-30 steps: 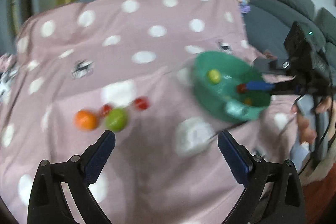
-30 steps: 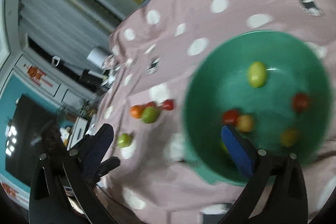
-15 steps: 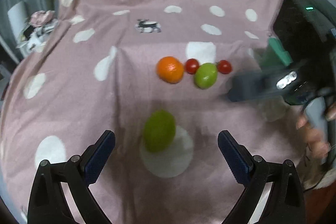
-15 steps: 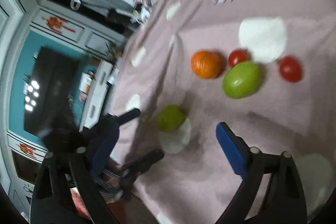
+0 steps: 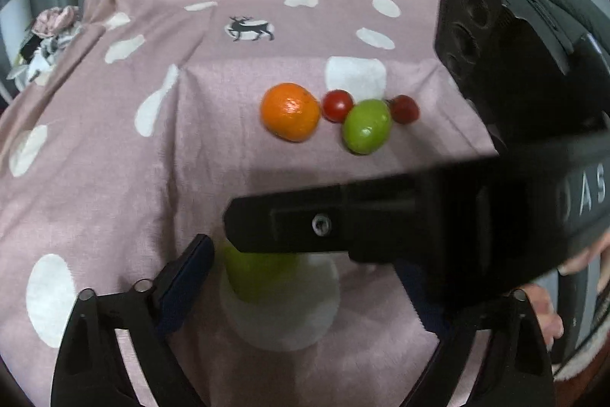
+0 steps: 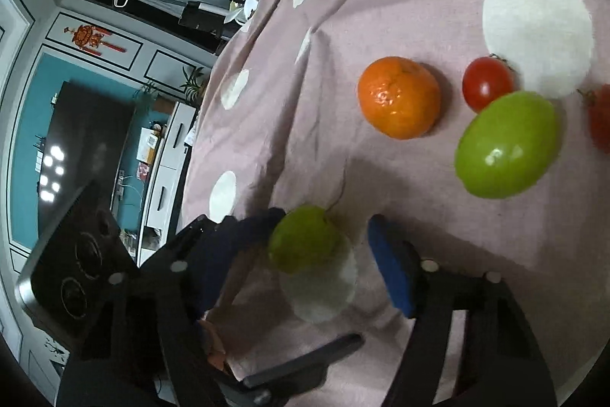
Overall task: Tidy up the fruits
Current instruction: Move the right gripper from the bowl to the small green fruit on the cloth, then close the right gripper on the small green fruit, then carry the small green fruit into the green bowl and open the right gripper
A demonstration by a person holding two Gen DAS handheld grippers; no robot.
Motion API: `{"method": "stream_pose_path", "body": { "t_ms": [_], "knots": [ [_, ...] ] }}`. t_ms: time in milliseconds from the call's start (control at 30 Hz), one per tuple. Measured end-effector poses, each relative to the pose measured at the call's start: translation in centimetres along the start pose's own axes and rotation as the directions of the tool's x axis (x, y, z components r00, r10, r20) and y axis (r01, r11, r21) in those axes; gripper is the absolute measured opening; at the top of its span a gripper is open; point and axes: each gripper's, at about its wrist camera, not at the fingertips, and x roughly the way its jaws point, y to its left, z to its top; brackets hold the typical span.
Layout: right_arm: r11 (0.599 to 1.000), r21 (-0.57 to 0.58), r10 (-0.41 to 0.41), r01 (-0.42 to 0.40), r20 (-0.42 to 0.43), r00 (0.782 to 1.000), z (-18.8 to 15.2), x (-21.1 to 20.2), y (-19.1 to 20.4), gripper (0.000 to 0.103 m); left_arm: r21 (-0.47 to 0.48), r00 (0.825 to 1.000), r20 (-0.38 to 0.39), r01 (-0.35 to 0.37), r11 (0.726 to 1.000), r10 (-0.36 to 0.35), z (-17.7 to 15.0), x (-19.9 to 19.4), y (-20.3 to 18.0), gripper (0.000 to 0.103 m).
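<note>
- Five fruits lie on the pink polka-dot cloth [image 5: 114, 178]; four sit in a cluster at the far side, one sits alone nearer the cameras.
- Orange [image 5: 289, 117] — leftmost of the cluster, just beside the first red tomato [image 5: 337, 105].
- Large green fruit [image 5: 366, 126] — touching that tomato on its near right; a second red tomato [image 5: 404, 108] lies just right of it, at the green fruit's far edge.
- Small green fruit [image 6: 305, 239] — the lone piece, resting partly on a white dot of the cloth, well apart from the cluster. In the left wrist view only part of it shows under the dark body of the other tool.
- Right gripper [image 6: 324, 246] — jaws have just been closing, with the small green fruit between them. The left pad looks to be at the fruit's side; the blue right pad [image 6: 392, 273] stands apart from it with cloth showing in the gap, so the fruit is not yet clamped.
- Left gripper [image 5: 301, 277] — jaws wide and holding nothing, having just closed a little. Its left finger [image 5: 187, 277] sits just left of the small green fruit; its right finger is mostly hidden behind the right tool.
- A person's fingers [image 5: 549, 315] show at the right edge, on the handle.
- Deer print [image 5: 249, 29] marks the cloth beyond the cluster.
</note>
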Motion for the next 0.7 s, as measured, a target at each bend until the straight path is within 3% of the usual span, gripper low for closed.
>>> {"method": "stream_pose_path", "body": {
  "t_ms": [67, 100, 133, 167, 233, 400, 533, 700],
  "knots": [
    [1.000, -0.022, -0.019, 0.019, 0.002, 1.000, -0.3, 0.1, 0.3, 0.063, -0.027, 1.000, 0.023, 0.019, 0.999, -0.018, -0.1, -0.3, 0.6, 0.084],
    [0.999, -0.041, -0.036, 0.036, 0.000, 0.999, -0.3, 0.3, 0.6, 0.056, -0.037, 0.999, 0.030, 0.023, 0.999, -0.022, -0.1, -0.5, 0.8, 0.081],
    [0.997, -0.055, -0.057, 0.057, -0.002, 0.998, -0.4, 0.5, 0.7, 0.047, -0.042, 0.999, 0.034, 0.012, 0.999, -0.011, -0.2, -0.6, 0.9, 0.073],
    [0.996, -0.060, -0.069, 0.069, -0.007, 0.998, -0.4, 0.7, 0.7, 0.045, -0.035, 0.999, 0.028, -0.026, 0.999, 0.027, -0.2, -0.5, 0.9, 0.057],
    [0.998, -0.042, -0.044, 0.043, -0.023, 0.999, -0.4, 1.1, 0.4, 0.041, -0.026, 0.998, -0.022, -0.065, 0.998, 0.064, -0.2, 0.4, 1.2, 0.039],
    [0.996, -0.054, -0.072, 0.072, -0.002, 0.997, -0.1, 1.1, 0.8, 0.041, -0.016, 0.996, -0.019, -0.088, 0.996, 0.087, 0.0, 0.3, 1.0, 0.038],
    [0.997, -0.048, -0.063, 0.063, 0.005, 0.998, -0.2, 0.7, 1.0, 0.039, -0.073, 0.999, -0.028, -0.045, 0.996, 0.043, 0.0, -0.3, 1.3, 0.037],
    [0.991, -0.108, -0.062, 0.075, 0.118, 0.991, -0.9, -3.9, 3.0, 0.038, -0.031, 0.996, 0.080, -0.030, 0.999, 0.032, 1.4, -3.5, -2.0, 0.037]
  ]
}}
